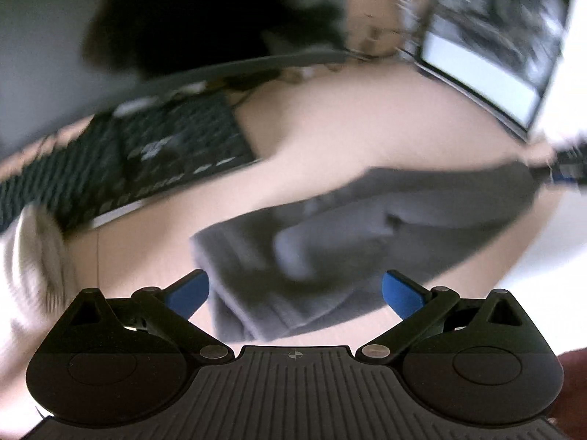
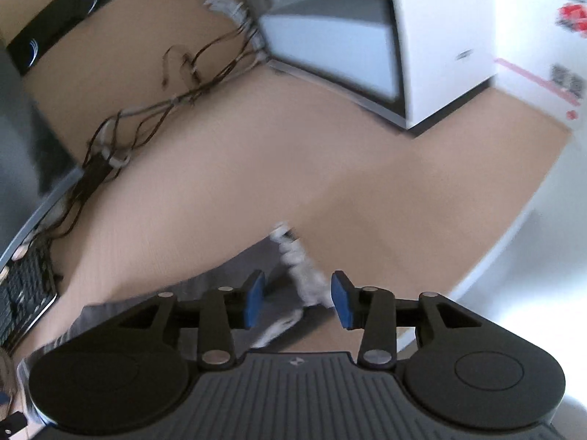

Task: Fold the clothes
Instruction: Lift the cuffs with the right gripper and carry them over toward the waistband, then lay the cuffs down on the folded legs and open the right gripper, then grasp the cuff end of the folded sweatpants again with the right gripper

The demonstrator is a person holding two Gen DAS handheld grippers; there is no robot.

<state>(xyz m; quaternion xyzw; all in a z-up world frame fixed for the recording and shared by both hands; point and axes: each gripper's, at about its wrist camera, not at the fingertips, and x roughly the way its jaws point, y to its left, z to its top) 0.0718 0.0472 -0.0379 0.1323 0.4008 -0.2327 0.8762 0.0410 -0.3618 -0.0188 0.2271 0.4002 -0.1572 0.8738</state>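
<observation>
A grey garment [image 1: 367, 220] lies folded in rumpled layers on the tan tabletop [image 1: 367, 121]. My left gripper [image 1: 295, 293] hovers over its near end with the blue pads [image 1: 189, 293] spread wide and nothing between them. In the right wrist view, a corner of the same grey garment [image 2: 242, 267] lies under my right gripper [image 2: 297, 300]. A white drawstring [image 2: 301, 267] runs from the cloth into the gap between the jaws, close to the right pad [image 2: 343, 302]. The pads stand apart and do not press on the cord. Both views are blurred.
A black keyboard [image 1: 146, 154] lies at the left, and a monitor [image 1: 495, 55] stands at the back right. A tangle of dark cables [image 2: 146, 110] runs across the table's left side. A white box [image 2: 440, 36] sits behind the monitor. The table's edge [image 2: 513, 227] runs down the right.
</observation>
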